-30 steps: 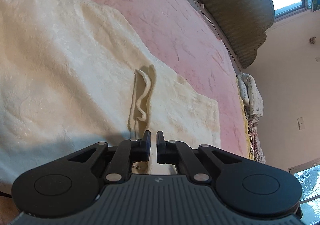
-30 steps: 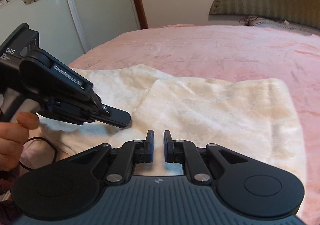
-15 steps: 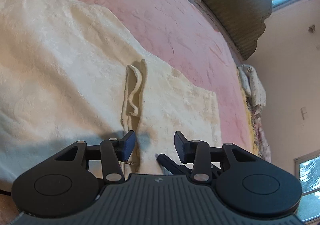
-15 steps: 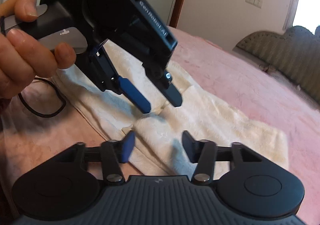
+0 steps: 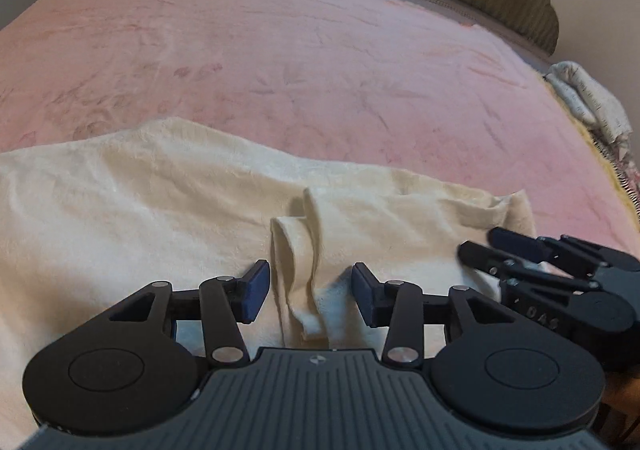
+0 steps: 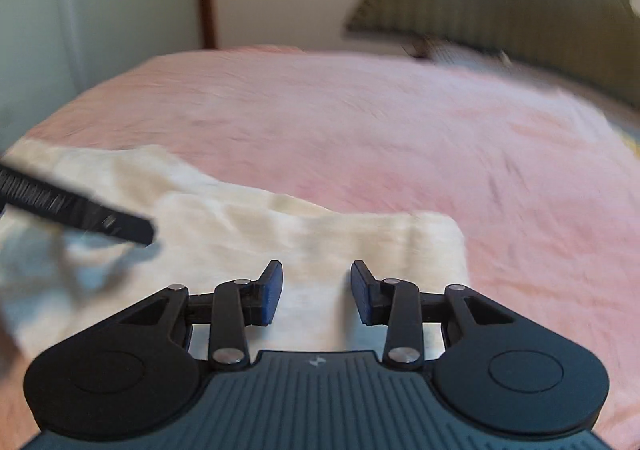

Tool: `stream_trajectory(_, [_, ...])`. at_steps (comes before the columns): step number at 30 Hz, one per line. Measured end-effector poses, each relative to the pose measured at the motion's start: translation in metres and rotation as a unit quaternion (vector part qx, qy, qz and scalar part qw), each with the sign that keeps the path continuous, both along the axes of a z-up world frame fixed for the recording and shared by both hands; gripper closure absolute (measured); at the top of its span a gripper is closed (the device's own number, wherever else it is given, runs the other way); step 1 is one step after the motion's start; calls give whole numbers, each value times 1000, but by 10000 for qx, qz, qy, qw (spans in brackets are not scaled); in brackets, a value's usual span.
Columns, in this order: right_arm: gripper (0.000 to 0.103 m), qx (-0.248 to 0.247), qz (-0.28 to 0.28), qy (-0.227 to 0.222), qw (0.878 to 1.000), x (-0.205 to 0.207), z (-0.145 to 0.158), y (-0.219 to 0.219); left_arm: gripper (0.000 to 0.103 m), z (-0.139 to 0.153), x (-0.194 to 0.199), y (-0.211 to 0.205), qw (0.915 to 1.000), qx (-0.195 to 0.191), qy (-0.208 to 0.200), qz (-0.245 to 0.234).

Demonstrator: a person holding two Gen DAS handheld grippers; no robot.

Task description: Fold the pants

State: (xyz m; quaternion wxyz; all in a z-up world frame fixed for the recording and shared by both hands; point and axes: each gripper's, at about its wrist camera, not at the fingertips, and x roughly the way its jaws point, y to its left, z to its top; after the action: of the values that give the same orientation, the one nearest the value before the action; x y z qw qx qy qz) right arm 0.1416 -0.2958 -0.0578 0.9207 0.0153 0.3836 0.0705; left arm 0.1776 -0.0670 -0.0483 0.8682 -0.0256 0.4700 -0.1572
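lying flat, pants (image 5: 168,210) edge near | both tongs (image 5: 310,292) (image 6: 316,292) just parted, gripping nothing | bedspread (image 5: 320,70) beyond

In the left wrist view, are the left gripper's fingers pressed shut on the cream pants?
No: the left gripper stands open, its fingers apart from the pants ridge.

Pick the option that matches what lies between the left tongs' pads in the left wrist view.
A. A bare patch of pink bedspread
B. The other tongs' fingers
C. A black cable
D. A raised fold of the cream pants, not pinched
D: the left tongs stand open, and a raised ridge of the cream pants runs up through the gap with neither pad pressing on it.
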Motion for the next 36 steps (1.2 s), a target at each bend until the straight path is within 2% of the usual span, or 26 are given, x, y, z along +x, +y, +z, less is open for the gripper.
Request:
stream_trajectory(2, [67, 204, -115, -14, 9997, -5, 0, -7, 54, 4, -12, 0, 9997, 45, -236, -37])
stream_trajectory(4, [64, 222, -6, -232, 9995, -21, 9, -7, 54, 11, -21, 0, 9993, 26, -354, -123])
stream_trajectory(7, [54, 289, 16, -378, 9989, -25, 13, -16, 54, 17, -27, -7, 9984, 90, -521, -205])
stream_trajectory(10, [54, 302, -247, -200, 9990, -13, 7, -29, 52, 8, -26, -19, 9968, 525, -498, -350])
stream_trajectory(12, [55, 395, -217, 56, 9990, -5, -3, -33, 52, 5, -30, -12, 9979, 409, -437, -263])
stream_trajectory(14, [54, 236, -217, -164, 9994, -21, 4, -28, 52, 11, -38, -5, 9982, 234, -487, -256])
stream_trajectory(16, [54, 71, -111, -412, 9991, -44, 12, -21, 50, 12, -47, -2, 9976, 275, -508, -377])
stream_trajectory(17, [54, 73, -12, -504, 9987, -57, 15, -19, 45, 10, -50, -2, 9971, 348, -511, -446])
stream_trajectory(19, [43, 117, 173, -426, 9989, -73, 11, -15, 42, 1, -54, -7, 9958, 545, -505, -528])
stream_trajectory(20, [41, 77, 243, -278, 9993, -76, 3, -14, 41, -1, -56, -8, 9953, 603, -552, -526])
stream_trajectory(22, [41, 28, 145, -175, 9997, -78, -9, -13, 41, 2, -60, -8, 9950, 612, -638, -464])
stream_trajectory(24, [40, 87, 36, -297, 9995, -81, 1, -7, 41, 9, -66, -8, 9938, 619, -773, -505])
stream_trajectory(28, [40, 85, 375, -675, 9970, -85, 16, 17, 40, 15, -68, -2, 9933, 700, -881, -267])
stream_trajectory(32, [40, 44, 408, -317, 9987, -73, -5, 31, 40, 8, -69, 2, 9944, 756, -712, -194])
stream_trajectory(36, [40, 183, 243, -400, 9987, -80, -5, 31, 34, 9, -74, 4, 9919, 895, -881, -191])
